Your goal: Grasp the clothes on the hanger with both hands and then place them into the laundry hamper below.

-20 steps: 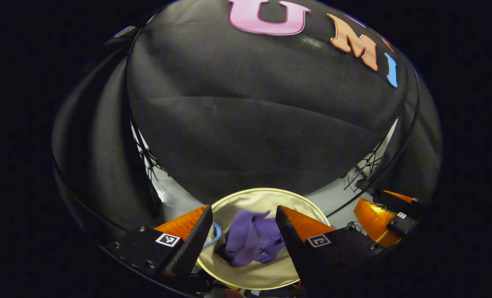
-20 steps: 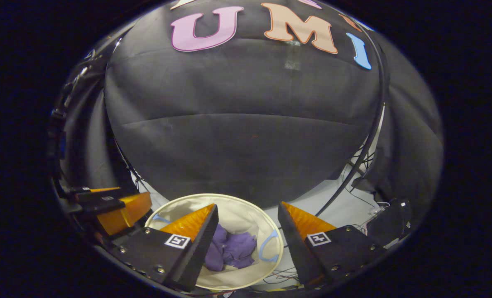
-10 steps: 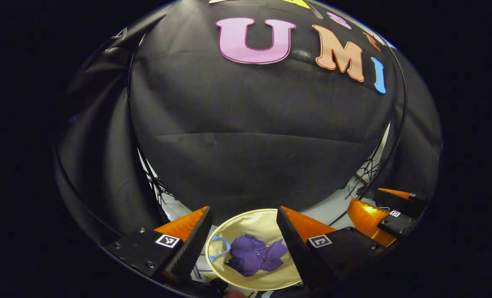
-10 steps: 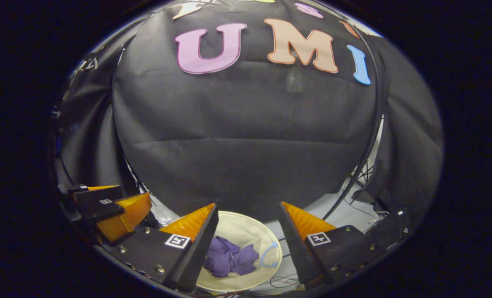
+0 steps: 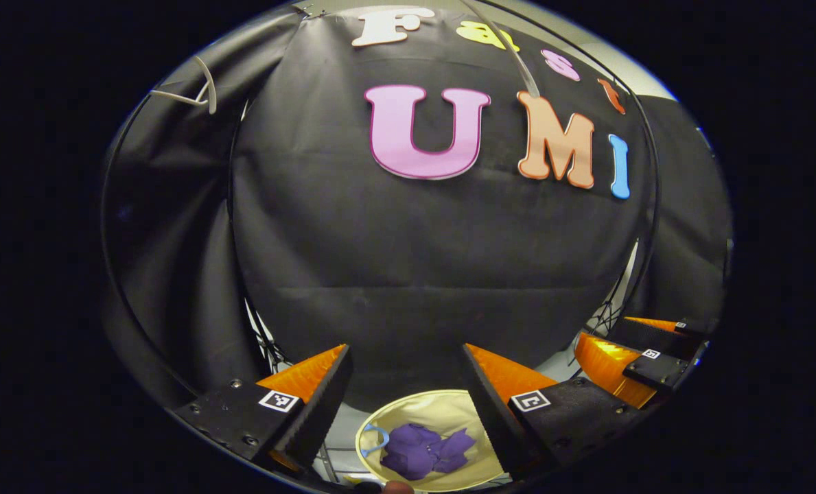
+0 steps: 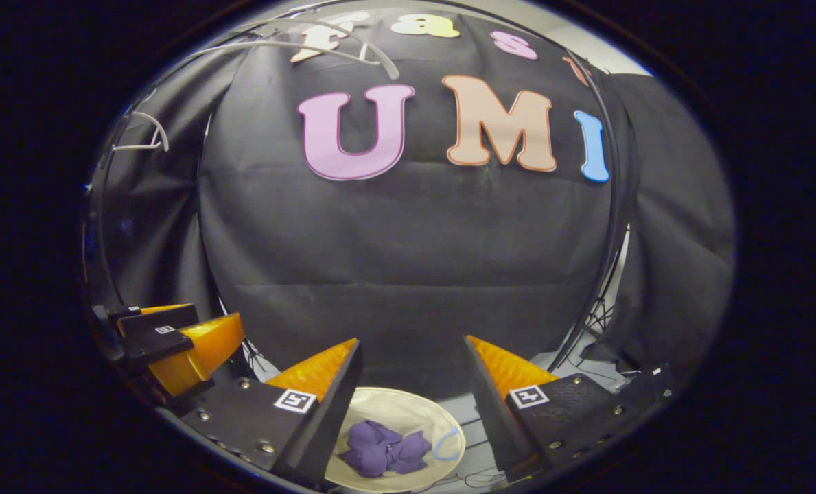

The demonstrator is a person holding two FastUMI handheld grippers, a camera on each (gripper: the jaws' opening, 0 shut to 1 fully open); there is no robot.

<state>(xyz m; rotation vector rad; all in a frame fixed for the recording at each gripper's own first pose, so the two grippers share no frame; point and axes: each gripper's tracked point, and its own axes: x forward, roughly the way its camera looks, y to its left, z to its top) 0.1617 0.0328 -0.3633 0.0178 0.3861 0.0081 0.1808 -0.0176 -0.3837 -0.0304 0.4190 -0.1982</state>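
A crumpled purple garment [image 5: 425, 449] lies inside the round cream laundry hamper [image 5: 442, 410] below me, with a blue handle loop at its rim. In the right gripper view the same garment [image 6: 382, 456] rests in the hamper [image 6: 408, 408]. My left gripper [image 5: 408, 394] is open and holds nothing, well above the hamper. My right gripper [image 6: 413, 387] is open too, with nothing between its fingers. The right gripper [image 5: 631, 360] shows at the right of the left gripper view, and the left gripper [image 6: 171, 346] at the left of the right gripper view. A bare white hanger [image 6: 339, 49] hangs at the top.
Another white hanger [image 5: 191, 92] hangs at the upper left, also seen as a hanger [image 6: 143, 134] in the right gripper view. Black tripod legs and cables [image 5: 607, 312] stand on the pale floor behind the hamper. The black cloth wall closes the back.
Both grippers have risen away from the hamper, which now looks smaller and lower in both views. The hangers at the top have come into sight. Both stay open.
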